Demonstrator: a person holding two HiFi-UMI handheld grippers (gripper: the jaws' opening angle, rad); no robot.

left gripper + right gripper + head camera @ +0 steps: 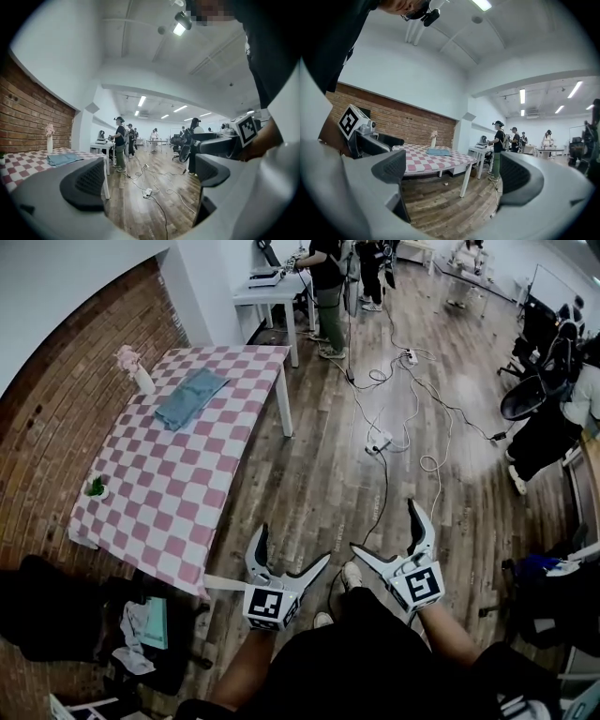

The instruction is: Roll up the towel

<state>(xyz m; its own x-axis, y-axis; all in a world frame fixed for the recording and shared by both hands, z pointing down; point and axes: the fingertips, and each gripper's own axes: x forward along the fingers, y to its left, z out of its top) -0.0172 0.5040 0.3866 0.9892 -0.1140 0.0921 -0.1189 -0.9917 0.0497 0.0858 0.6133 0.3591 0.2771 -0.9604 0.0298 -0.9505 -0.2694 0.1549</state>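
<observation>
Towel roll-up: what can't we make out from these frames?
- Towel: head view, too far and small to count its folds; the left gripper view shows it only edge-on.
- Plant: head view, too small to tell its pot's shape.
- Floor pile: head view, too dark to identify what lies in it.
- People at the far tables: every view, too small to tell what they handle.

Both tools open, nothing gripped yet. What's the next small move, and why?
Probably step toward the table and bring both tools to the near edge of the towel. The left tool and right tool are open and empty over the wooden floor, well short of the table. The towel lies flat and unrolled near the vase.
</observation>
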